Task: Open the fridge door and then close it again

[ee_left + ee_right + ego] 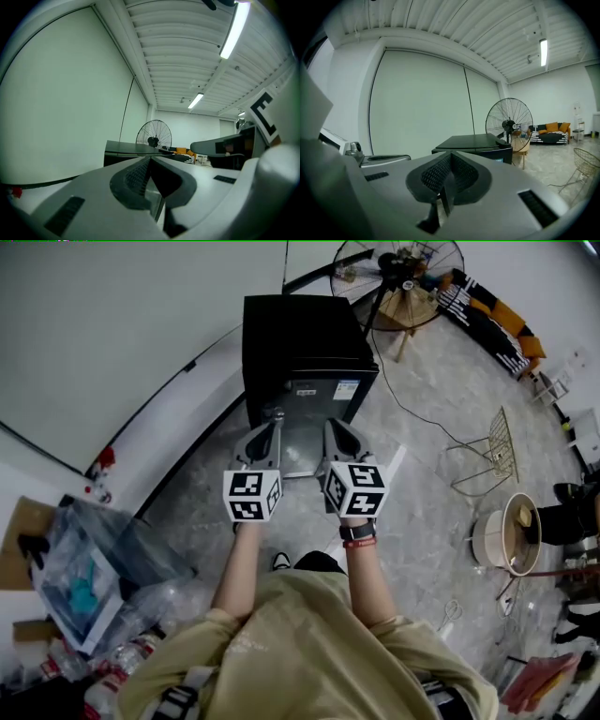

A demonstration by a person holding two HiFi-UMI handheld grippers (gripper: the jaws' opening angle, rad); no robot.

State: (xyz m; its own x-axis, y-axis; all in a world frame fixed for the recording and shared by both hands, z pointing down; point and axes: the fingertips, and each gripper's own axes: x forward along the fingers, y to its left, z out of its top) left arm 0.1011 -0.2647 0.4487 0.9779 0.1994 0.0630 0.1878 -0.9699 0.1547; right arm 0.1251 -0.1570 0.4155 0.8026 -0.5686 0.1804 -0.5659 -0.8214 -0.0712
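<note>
The black mini fridge [305, 352] stands against the white wall with its glossy door [314, 432] closed and facing me. Both grippers are held side by side in front of the door, short of it. The left gripper [272, 423] is shut and empty. The right gripper [334, 427] is also shut, with nothing between its pads. In the left gripper view the shut left gripper [150, 161] points over the fridge's top [124, 149]. In the right gripper view the right gripper [450, 158] points at the fridge [478, 143], slightly right of centre.
A large standing fan [398, 277] is behind the fridge at the right, its cable [412, 413] trailing over the marble floor. A wire rack [502, 451] and a round pot [511, 535] sit to the right. Plastic bags and boxes [84, 577] lie at the left.
</note>
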